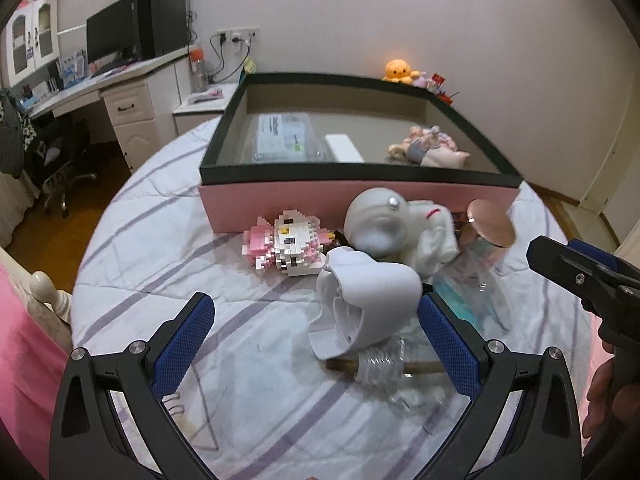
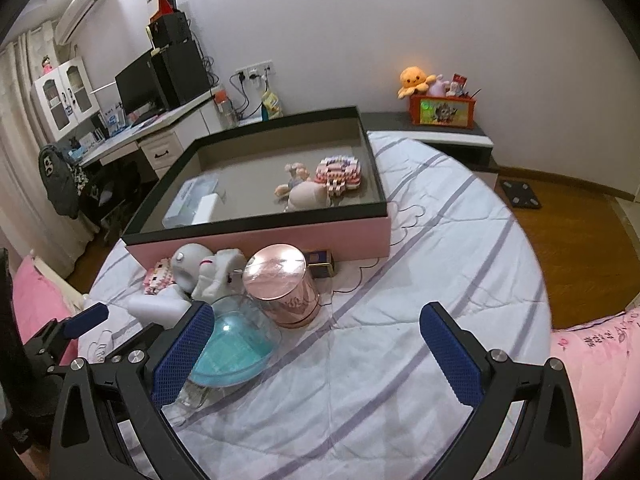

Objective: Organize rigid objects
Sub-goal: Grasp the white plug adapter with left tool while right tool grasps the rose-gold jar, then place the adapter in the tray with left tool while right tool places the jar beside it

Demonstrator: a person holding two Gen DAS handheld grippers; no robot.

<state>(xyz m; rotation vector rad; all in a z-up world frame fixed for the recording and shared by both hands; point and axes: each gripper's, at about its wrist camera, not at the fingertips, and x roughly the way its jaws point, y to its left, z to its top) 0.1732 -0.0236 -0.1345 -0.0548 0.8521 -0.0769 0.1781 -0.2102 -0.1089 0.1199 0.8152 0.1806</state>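
A large pink box with a dark rim [image 1: 224, 128] [image 2: 256, 224] stands on the bed; it holds a clear plastic case [image 1: 286, 136], a white block [image 1: 343, 147], a small doll [image 1: 428, 148] and, in the right wrist view, a pink brick figure [image 2: 339, 172]. In front lie a pink-white brick figure [image 1: 286, 246], a grey round toy [image 1: 376, 220], a white moulded piece [image 1: 368, 304], a rose-gold canister [image 2: 282, 284] [image 1: 490, 224] and a clear container with blue inside [image 2: 236, 344]. My left gripper [image 1: 316, 340] is open around the white piece. My right gripper [image 2: 316, 344] is open, empty.
The striped sheet [image 2: 400, 280] covers the bed. A small dark box [image 2: 320, 262] lies by the pink box. A pink quilt [image 2: 592, 360] lies at the right. A desk with monitor [image 1: 116, 40] and a nightstand with toys [image 2: 440, 108] stand by the wall.
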